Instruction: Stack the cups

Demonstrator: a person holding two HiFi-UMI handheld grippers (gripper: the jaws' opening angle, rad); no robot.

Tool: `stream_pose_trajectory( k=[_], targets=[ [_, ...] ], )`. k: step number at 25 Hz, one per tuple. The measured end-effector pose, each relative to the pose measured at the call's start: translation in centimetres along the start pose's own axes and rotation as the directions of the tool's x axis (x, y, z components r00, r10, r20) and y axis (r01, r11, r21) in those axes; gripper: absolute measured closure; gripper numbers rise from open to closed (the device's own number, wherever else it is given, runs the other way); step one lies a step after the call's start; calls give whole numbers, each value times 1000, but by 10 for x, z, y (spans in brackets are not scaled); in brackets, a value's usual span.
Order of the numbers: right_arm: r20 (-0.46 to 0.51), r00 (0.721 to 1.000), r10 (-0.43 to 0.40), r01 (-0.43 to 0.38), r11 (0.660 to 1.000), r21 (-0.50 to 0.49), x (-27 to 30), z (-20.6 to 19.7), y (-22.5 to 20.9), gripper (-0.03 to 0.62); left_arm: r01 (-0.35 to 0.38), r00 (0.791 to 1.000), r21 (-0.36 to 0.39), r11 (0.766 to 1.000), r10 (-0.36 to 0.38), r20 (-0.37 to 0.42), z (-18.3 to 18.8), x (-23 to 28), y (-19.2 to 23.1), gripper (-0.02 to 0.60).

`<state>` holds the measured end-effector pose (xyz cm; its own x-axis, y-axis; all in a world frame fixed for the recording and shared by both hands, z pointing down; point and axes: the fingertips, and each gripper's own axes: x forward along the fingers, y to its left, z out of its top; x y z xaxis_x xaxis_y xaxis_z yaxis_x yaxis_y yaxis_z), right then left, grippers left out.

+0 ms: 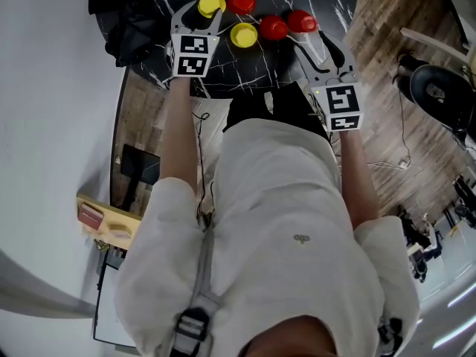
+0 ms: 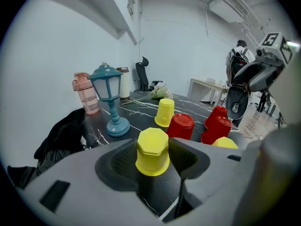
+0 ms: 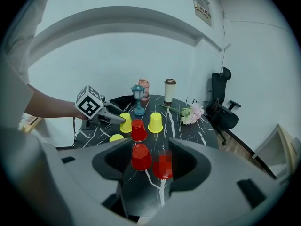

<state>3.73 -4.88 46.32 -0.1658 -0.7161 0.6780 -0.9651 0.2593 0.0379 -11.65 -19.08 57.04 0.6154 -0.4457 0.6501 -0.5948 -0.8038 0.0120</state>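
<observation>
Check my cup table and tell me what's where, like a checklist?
Surface: black marble table, white veins.
Job's things: three yellow cups, three red cups, upside down, none stacked.
Clutter: blue lantern, pink bottle, black cloth, flowers, tumbler.
Grippers: left claw round one yellow cup, squeeze unclear; right claw open, two red cups between, untouched.
Cables: one cable on the wood floor.
Surroundings: white wall, office chair, a person far off.

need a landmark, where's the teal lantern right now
Left gripper view: the teal lantern stands at the table's left, just right of the pink bottle, beyond the nearest yellow cup.
</observation>
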Motion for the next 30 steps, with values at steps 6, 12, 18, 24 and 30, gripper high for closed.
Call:
stream_pose_trajectory(
  k=[6, 12, 18, 24, 30],
  targets=[
    [9, 1000, -2, 2, 1000, 4, -3, 1, 2, 353, -29, 999, -18, 999, 29, 32, 10, -14, 6, 373],
    [37, 999, 12, -11, 1000, -12, -3, 12, 9, 356, -44, 996, -42, 998, 47, 78, 23, -43, 9, 373],
    [69, 997, 23, -21, 999, -27, -6, 22, 11, 358, -28, 989, -56, 998, 36, 142, 40, -72, -3, 373],
    [69, 997, 22, -21, 1000, -16, -12, 15, 9, 359, 22, 984, -14, 1000, -19, 177, 61, -88, -34, 374],
    [72, 997, 2, -3, 1000, 11, -20, 6, 4, 362, 87, 982, 55, 995, -95, 164, 68, -86, -65, 374]
  ],
)
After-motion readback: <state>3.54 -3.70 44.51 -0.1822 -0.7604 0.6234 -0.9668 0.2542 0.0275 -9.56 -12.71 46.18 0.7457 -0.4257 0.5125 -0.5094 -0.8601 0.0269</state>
